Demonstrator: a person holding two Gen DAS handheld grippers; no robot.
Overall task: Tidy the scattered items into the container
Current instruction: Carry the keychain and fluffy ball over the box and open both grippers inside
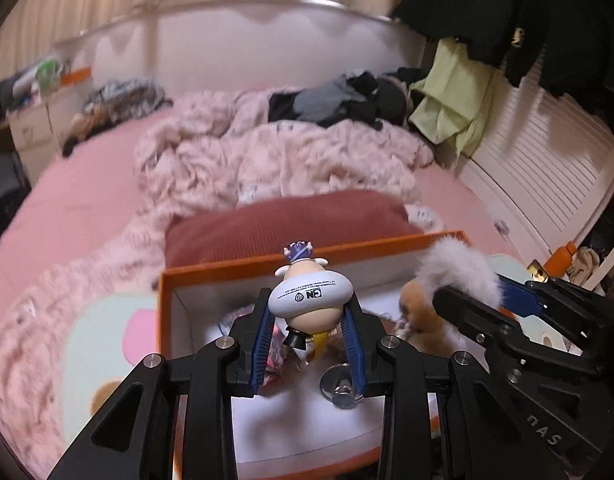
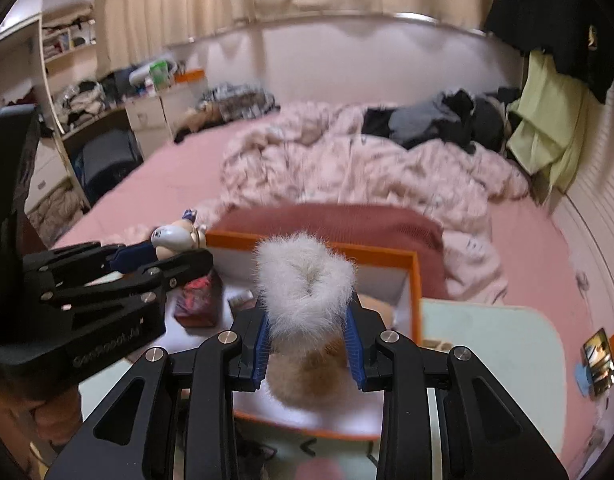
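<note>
Now, what we see, item by item:

Figurine (image 1: 310, 300): we find it at lower centre of the left wrist view, above the orange box (image 1: 267, 265). Its long axis runs up the frame, the purple-haired head pointing away from the camera toward the bed (image 1: 87, 200), the printed underside of its white part facing us.

Left hand-held gripper (image 1: 310, 322): we see its blue pads (image 1: 263, 340) narrowly apart and clamped on the figurine's body, one on each side.

Fur toy (image 2: 305, 280): it sits at centre of the right wrist view, over the box's open interior. Its long axis runs up the frame, the white fluffy end pointing away from us, the tan end nearest the camera.

Right hand-held gripper (image 2: 309, 340): we see its pads pressed into the fur on both sides, only slightly apart.

Orange box: it rests on the bed in front of a red pillow (image 1: 287, 224); we see a small red packet (image 2: 199, 296) inside it.
</note>
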